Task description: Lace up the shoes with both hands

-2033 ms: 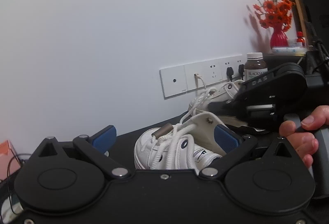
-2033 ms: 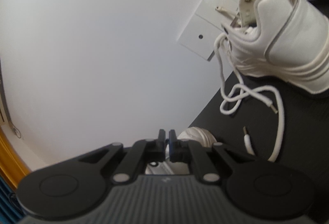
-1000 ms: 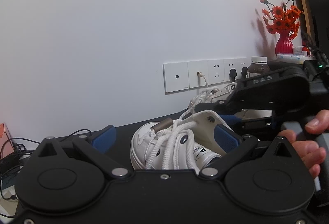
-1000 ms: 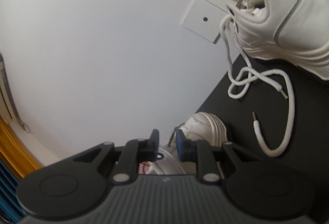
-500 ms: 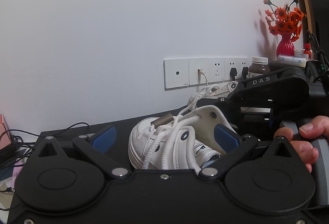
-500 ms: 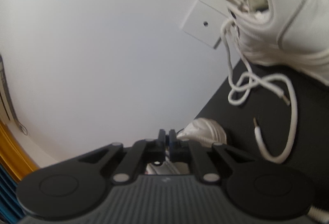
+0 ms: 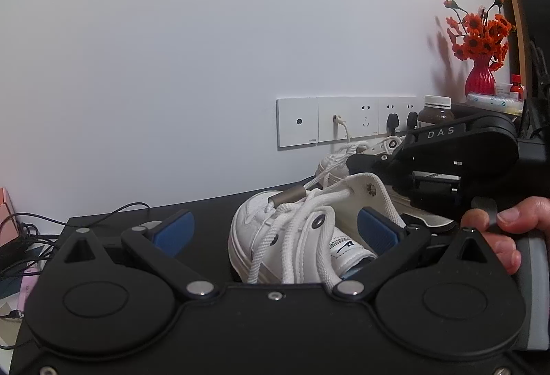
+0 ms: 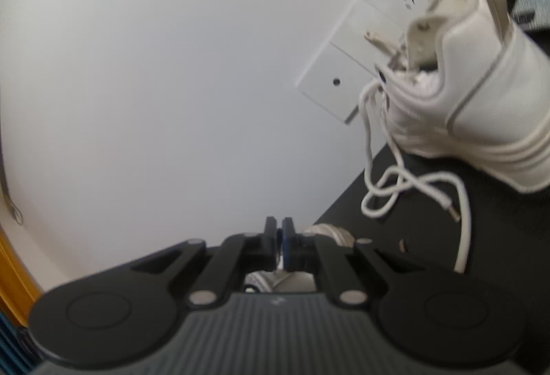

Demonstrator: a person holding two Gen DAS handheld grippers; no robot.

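While the left gripper (image 7: 275, 230) stands spread wide, its blue pads flanking the near white sneaker (image 7: 295, 237) without touching it, the right gripper (image 8: 278, 237) has its fingers pressed together, and a sliver of white between the pads suggests it pinches a lace, though the frames are too blurred to be sure. The near sneaker sits on the black table (image 7: 206, 206) straight ahead of the left gripper, toe pointing away toward the wall, so its long axis runs along the tool's reach; thick laces (image 7: 306, 237) cross its tongue, a metal-tipped end (image 7: 287, 197) lying over them. The second sneaker (image 8: 481, 120) stands farther back by the wall sockets (image 7: 343, 124), its thin lace (image 8: 412, 186) trailing loose on the table. The right gripper appears nearer the near sneaker's upper eyelets.
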